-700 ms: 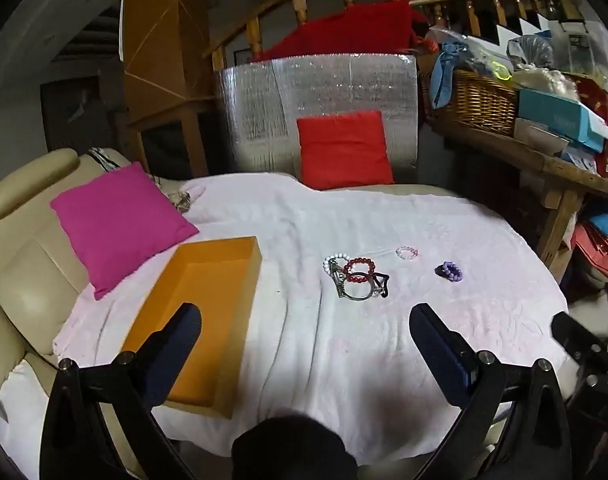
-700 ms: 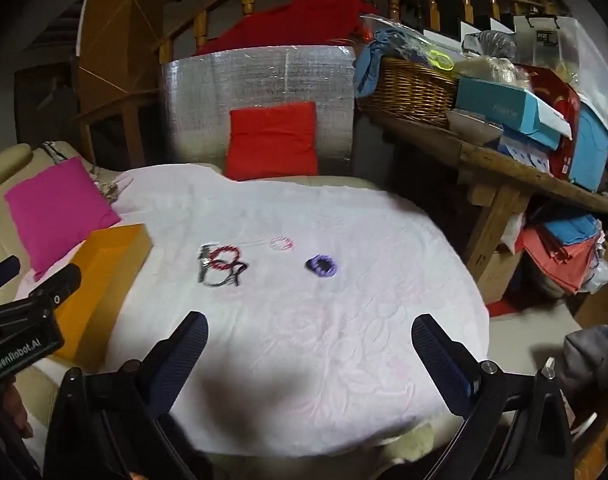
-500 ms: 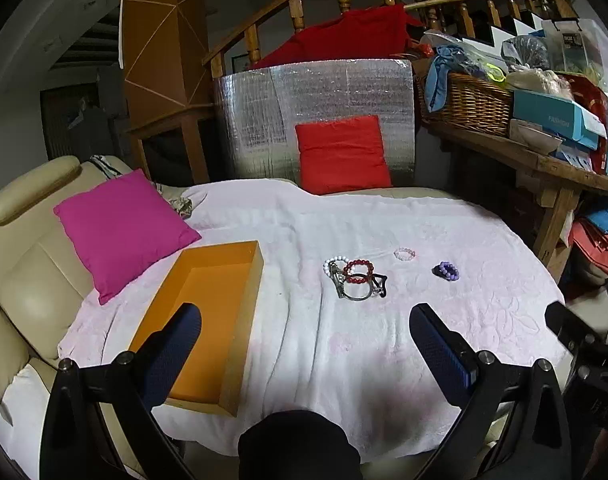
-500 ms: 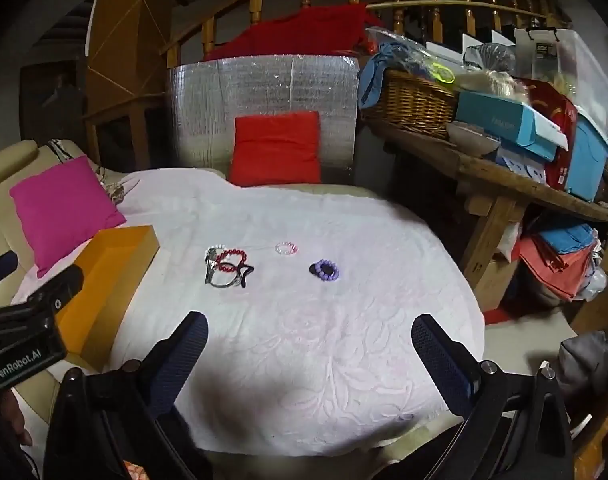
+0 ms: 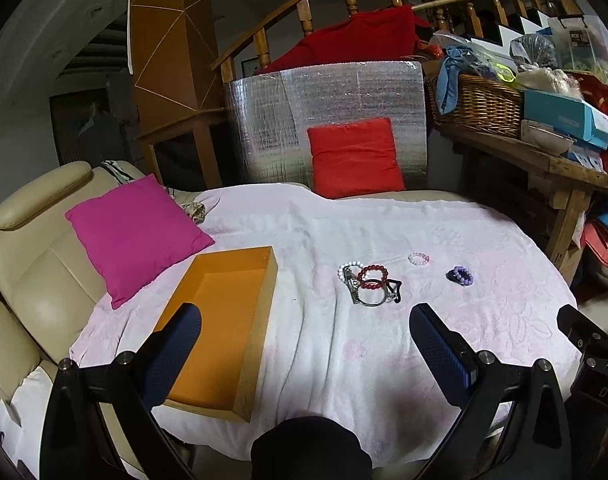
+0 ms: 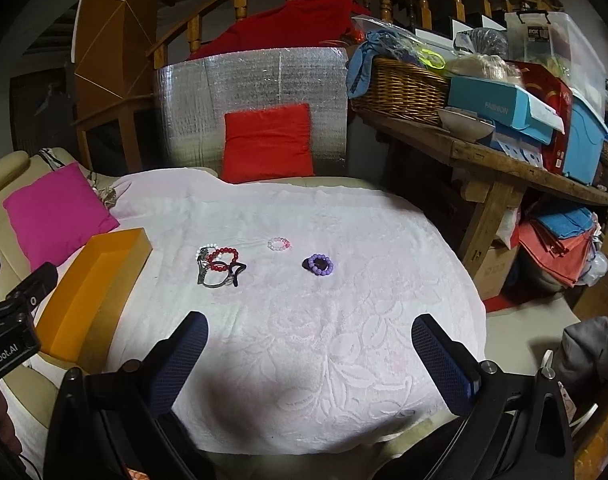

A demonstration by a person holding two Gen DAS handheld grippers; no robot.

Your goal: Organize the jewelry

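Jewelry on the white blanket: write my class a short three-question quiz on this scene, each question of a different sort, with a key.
1. True or false: the orange box already holds jewelry.
2. Which piece lies farthest from the box: A red bracelet, B pale pink bracelet, C purple bracelet?
3. Fill in: both the left gripper and right gripper are ____.

Key: 1 false; 2 C; 3 open.

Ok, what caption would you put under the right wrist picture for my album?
Open right hand-held gripper above a pink cloth, facing bracelets and an empty orange box.
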